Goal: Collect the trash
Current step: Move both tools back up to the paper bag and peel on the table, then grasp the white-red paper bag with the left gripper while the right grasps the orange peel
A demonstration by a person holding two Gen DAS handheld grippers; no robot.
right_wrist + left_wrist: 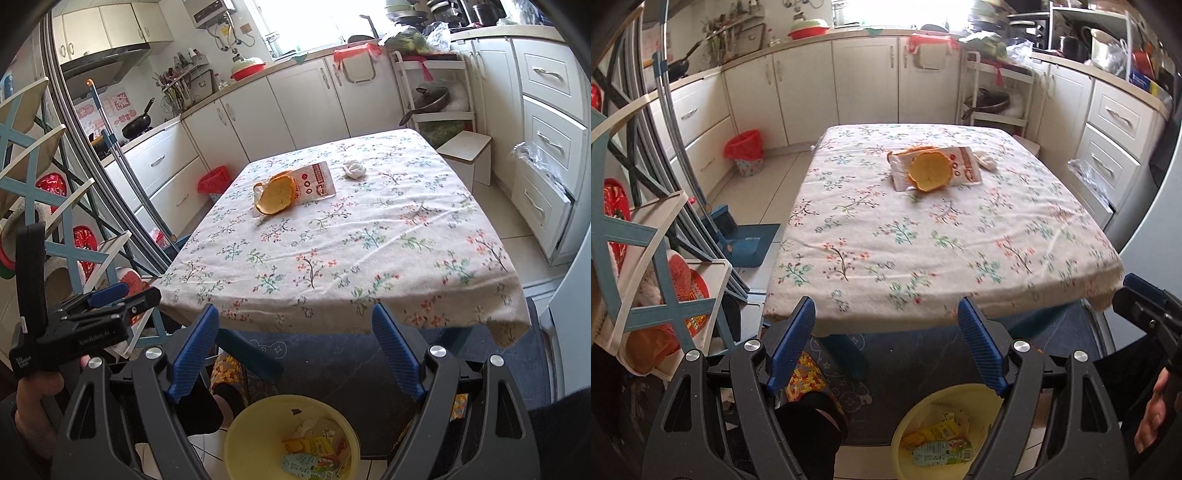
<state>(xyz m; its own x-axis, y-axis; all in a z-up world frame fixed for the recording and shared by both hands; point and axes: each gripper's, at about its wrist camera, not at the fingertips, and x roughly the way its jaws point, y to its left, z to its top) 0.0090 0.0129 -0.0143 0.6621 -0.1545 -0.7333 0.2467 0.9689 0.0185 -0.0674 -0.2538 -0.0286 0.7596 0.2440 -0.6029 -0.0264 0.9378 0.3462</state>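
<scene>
left gripper [886, 347] open, empty | right gripper [293, 350] open, empty | round yellow plastic bin [291, 439] below table's near edge for drops | orange peel [275, 195] awaits near far edge

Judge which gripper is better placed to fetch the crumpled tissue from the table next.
Right, marginally. The crumpled tissue lies on the table's right side, right of the orange peel and wrapper. The right gripper and the left gripper both have open, empty jaws, hanging back near the yellow bin.
</scene>
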